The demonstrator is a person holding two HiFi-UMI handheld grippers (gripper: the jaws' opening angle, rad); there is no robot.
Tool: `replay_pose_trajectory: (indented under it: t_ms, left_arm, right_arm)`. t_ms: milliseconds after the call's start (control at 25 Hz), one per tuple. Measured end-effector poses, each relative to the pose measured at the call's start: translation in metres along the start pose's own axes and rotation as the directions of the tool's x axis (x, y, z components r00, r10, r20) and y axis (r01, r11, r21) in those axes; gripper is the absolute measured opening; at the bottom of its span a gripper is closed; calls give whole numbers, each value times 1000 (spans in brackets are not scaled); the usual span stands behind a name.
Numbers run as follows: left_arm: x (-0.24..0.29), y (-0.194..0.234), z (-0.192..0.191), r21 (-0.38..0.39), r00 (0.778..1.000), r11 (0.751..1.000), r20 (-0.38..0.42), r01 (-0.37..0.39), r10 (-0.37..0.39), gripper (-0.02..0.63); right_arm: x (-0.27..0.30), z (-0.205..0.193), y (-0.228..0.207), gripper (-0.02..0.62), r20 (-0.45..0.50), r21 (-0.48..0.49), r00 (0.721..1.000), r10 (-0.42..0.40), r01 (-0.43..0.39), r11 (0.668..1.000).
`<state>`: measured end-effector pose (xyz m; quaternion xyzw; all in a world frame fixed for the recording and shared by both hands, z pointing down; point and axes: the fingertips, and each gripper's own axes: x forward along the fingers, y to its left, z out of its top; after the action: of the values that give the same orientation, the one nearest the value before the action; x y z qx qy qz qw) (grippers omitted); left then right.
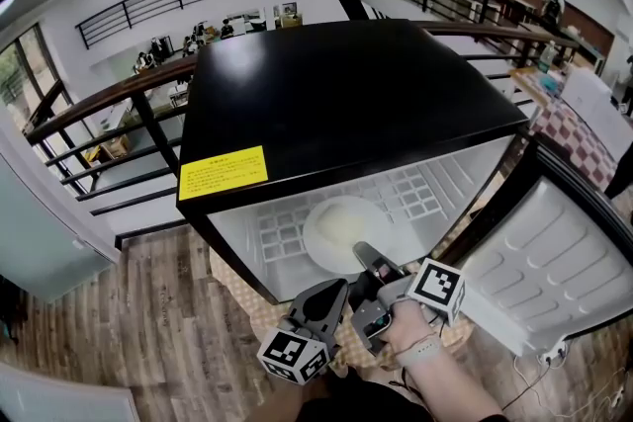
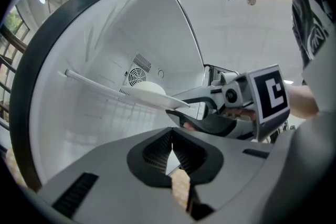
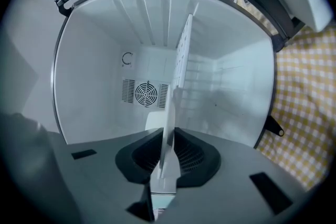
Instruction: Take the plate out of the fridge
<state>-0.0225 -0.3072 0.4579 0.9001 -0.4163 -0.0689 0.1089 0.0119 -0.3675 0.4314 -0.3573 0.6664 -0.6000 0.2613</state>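
A white plate (image 1: 341,230) lies on the wire shelf (image 1: 417,193) inside a small black fridge (image 1: 336,94) whose door (image 1: 554,262) stands open to the right. My right gripper (image 1: 364,250) reaches in from the front and is shut on the plate's near rim. In the right gripper view the plate (image 3: 169,128) shows edge-on, pinched in my right gripper (image 3: 165,165). The left gripper view shows the plate (image 2: 149,93) from the side, the right gripper (image 2: 176,110) clamped on its edge. My left gripper (image 1: 334,292) hangs just outside, lower left, shut on nothing (image 2: 170,157).
The fridge stands on a yellow checkered cloth (image 1: 257,303) over a wooden floor (image 1: 148,331). A round fan vent (image 3: 146,94) sits on the fridge's back wall. The shelf (image 3: 184,55) spans the cavity. A dark railing (image 1: 109,104) runs behind the fridge.
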Motion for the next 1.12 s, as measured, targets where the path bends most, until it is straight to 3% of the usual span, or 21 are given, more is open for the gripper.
replay_pose_trajectory:
  t_ms: [360,680,880,1120]
  left_arm:
    - [-2,4,-1,-4,1000,1000,2,-14,14,8]
    - [-4,5,-2,-7,1000,1000,-1,-18,18,9]
    - [-3,3,-2,-10,1000,1000,-4,-11,11,8]
    - [-4,4,-3,-14,1000,1000,-3,-20,20,9]
  right_arm:
    - [13,2,-1,55,-14,42,999,46,-45,998]
    - [-5,10,1,40,116,55,993,14,-20,998]
    - [-7,7,-4,41,117,48,993,4,-9,999]
    - [-1,6,-5,43,94,134,991,91,-103,986]
